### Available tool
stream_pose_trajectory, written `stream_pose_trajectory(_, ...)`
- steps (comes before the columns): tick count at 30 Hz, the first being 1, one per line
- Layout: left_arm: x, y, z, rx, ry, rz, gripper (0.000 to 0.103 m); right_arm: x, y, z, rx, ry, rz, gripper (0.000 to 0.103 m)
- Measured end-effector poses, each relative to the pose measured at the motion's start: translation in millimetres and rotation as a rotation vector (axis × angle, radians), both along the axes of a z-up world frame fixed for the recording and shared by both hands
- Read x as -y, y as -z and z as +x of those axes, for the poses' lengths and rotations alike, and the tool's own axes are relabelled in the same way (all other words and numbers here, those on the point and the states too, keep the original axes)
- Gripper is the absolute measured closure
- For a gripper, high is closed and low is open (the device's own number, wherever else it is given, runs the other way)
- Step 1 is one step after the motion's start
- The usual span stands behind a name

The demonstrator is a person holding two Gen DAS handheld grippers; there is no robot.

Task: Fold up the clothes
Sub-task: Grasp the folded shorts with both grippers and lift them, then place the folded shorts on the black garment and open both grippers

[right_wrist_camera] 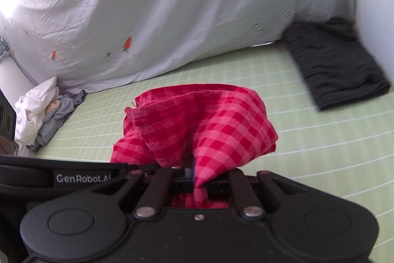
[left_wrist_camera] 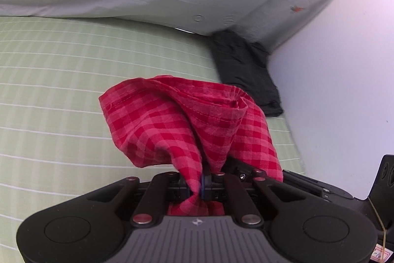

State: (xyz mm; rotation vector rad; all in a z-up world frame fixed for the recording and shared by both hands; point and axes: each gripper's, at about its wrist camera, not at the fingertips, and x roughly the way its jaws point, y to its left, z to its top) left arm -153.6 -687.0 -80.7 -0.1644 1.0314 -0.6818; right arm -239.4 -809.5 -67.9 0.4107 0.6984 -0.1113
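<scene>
Woven cloth against matt black plastic

The red gingham cloth (left_wrist_camera: 187, 120) is soft, matt woven cotton with stitched hems; the green striped bedsheet (left_wrist_camera: 61, 90) looks smooth; the dark folded garment (right_wrist_camera: 337, 65) is matt and crinkled; the left gripper (left_wrist_camera: 203, 185) is matt plastic with metal rivets.

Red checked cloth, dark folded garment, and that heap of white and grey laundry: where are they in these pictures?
Red checked cloth (left_wrist_camera: 172, 125): left wrist view, bunched middle.
Dark folded garment (right_wrist_camera: 337, 65): right wrist view, top face.
Heap of white and grey laundry (right_wrist_camera: 41, 110): right wrist view, white part.
</scene>
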Motion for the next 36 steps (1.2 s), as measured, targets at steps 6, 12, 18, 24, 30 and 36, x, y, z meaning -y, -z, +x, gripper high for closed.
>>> stream_pose_trajectory(6,92,-14,-13,0.091,0.056,0.005,0.096,82,-20,-18,0.061,0.070,-0.050,0.095)
stream_pose_trajectory(12,170,-23,13,0.152,0.076,0.001,0.096,146,-39,0,0.115,0.121,-0.147,0.095)
stream_pose_trajectory(18,238,-24,61,0.209,0.104,-0.015,0.095,210,-49,43,0.158,0.151,-0.218,0.095)
stream_pose_trajectory(24,296,-8,113,0.245,0.069,0.030,0.088,272,-32,112,0.121,0.199,-0.316,0.088)
stream_pose_trajectory(30,310,42,167,0.222,-0.178,0.242,0.042,306,16,164,-0.007,0.289,-0.485,0.027)
stream_pose_trajectory(36,301,89,192,0.143,-0.174,0.327,0.032,317,69,173,-0.094,0.290,-0.332,0.017)
